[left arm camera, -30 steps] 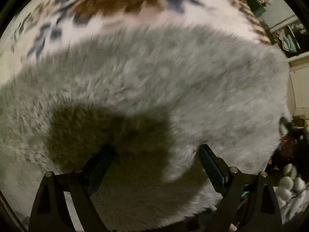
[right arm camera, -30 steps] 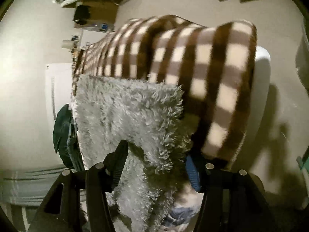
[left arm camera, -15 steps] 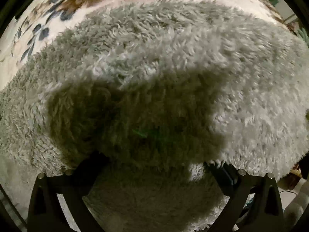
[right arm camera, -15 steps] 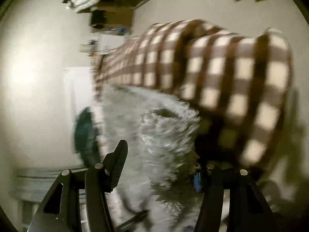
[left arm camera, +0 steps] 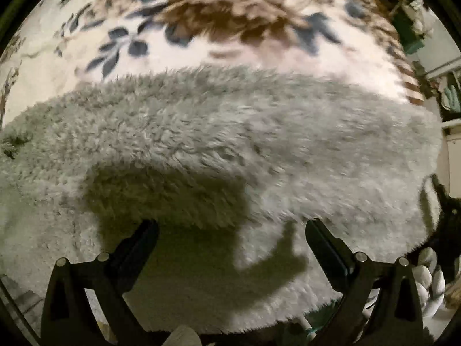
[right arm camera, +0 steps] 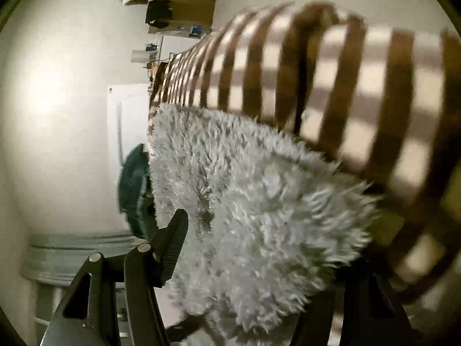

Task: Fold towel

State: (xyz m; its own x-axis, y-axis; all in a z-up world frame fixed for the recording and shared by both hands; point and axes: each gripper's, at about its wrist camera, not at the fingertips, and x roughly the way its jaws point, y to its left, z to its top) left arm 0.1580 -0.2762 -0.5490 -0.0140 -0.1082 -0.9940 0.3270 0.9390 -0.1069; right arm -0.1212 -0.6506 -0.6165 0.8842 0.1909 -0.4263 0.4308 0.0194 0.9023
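Towel [left arm camera: 219, 144]: shaggy grey pile, soft, light, floppy; lies on the floral blanket [left arm camera: 201, 43].
Hold: pinch an edge or corner.
Left gripper [left arm camera: 230, 236]: jaws just spread wide, empty, above the towel.
Right gripper [right arm camera: 259, 248]: jaws part-open around the towel's edge; grip unclear.

Towel [left arm camera: 230, 150]: pale grey, shaggy. Blanket [left arm camera: 201, 43] beyond towel: cream, brown and slate-blue leaf print. Second blanket [right arm camera: 360, 86] behind towel: brown-and-cream check.

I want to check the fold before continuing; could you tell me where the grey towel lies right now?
In the left wrist view the grey towel lies spread on the floral blanket, under the left gripper.
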